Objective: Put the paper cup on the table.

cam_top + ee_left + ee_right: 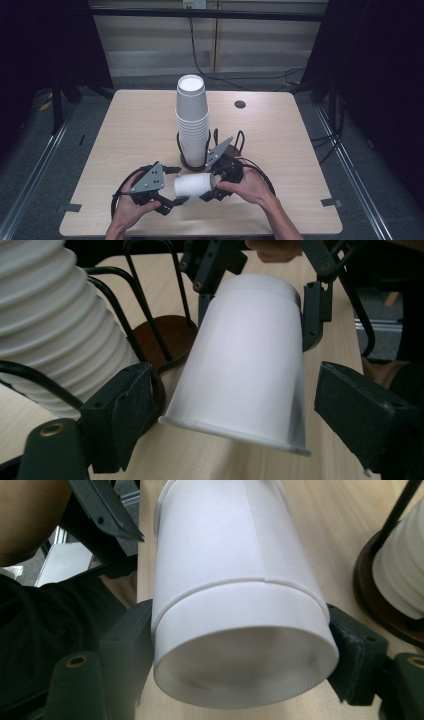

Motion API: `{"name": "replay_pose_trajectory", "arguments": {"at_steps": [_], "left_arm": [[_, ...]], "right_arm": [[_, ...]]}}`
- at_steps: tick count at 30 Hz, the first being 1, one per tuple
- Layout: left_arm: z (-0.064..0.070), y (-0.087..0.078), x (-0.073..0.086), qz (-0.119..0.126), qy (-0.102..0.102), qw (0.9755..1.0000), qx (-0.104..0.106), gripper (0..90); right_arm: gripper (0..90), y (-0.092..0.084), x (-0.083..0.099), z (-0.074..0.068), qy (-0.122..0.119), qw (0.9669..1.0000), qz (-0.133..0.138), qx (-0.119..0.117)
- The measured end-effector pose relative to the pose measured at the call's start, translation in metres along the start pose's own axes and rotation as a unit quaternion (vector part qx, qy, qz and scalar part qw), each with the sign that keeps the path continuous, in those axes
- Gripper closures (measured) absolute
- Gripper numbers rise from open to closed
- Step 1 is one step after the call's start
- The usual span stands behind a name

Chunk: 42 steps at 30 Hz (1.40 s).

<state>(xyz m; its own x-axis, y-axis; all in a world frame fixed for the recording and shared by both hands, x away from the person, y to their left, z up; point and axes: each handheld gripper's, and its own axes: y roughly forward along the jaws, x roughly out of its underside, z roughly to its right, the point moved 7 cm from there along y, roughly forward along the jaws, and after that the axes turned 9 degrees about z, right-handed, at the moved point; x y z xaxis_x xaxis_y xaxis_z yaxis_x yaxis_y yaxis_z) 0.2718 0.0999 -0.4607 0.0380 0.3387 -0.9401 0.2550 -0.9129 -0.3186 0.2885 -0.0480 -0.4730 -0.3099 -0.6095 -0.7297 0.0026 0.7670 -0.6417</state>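
Note:
A single white paper cup (195,185) (245,355) (225,545) lies on its side just above the table's front, between both grippers. My right gripper (212,186) (240,650) (257,285) is shut on its base end, one pad pressing each side. My left gripper (178,185) (235,410) straddles the cup's rim end. Its jaws stand open, with a narrow gap showing on each side of the rim. Just behind the grippers, a tall stack of white cups (191,115) (45,315) (400,580) stands upside down in a black wire holder (186,159) on a brown base (165,335) (370,595).
The light wooden table (280,130) has a round cable hole (240,104) at the back right and grey tape marks (331,202) near the front corners. The holder's empty wire loops (240,142) rise right of the stack. Dark curtains flank the table.

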Motion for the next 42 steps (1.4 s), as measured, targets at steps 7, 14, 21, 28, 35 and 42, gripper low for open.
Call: {"name": "replay_pose_trajectory", "arguments": {"at_steps": [7, 14, 21, 28, 35, 42], "left_arm": [[-0.005, -0.006, 0.001, 0.033, -0.025, 0.9990, -0.014, 15.7], [-0.008, -0.011, 0.001, 0.055, -0.042, 0.9973, -0.022, 15.6], [-0.011, -0.017, 0.004, 0.078, -0.063, 0.9945, -0.030, 15.5], [-0.013, -0.016, 0.009, 0.076, -0.069, 0.9938, -0.040, 15.6], [-0.011, -0.018, 0.011, 0.084, -0.071, 0.9932, -0.037, 15.5], [-0.009, -0.014, 0.013, 0.089, -0.076, 0.9925, -0.036, 15.6]], "right_arm": [[23.8, -0.003, 0.000, 0.003, 0.009, 0.9996, 0.028, 0.002], [23.8, -0.005, -0.001, 0.005, 0.016, 0.9981, 0.059, 0.010], [23.7, -0.008, 0.001, 0.008, 0.024, 0.9961, 0.083, 0.018], [23.7, -0.011, 0.000, 0.009, 0.029, 0.9934, 0.110, 0.017], [23.8, -0.011, 0.003, 0.010, 0.031, 0.9887, 0.145, 0.018], [23.7, -0.009, 0.007, 0.009, 0.033, 0.9833, 0.177, 0.023]]}}
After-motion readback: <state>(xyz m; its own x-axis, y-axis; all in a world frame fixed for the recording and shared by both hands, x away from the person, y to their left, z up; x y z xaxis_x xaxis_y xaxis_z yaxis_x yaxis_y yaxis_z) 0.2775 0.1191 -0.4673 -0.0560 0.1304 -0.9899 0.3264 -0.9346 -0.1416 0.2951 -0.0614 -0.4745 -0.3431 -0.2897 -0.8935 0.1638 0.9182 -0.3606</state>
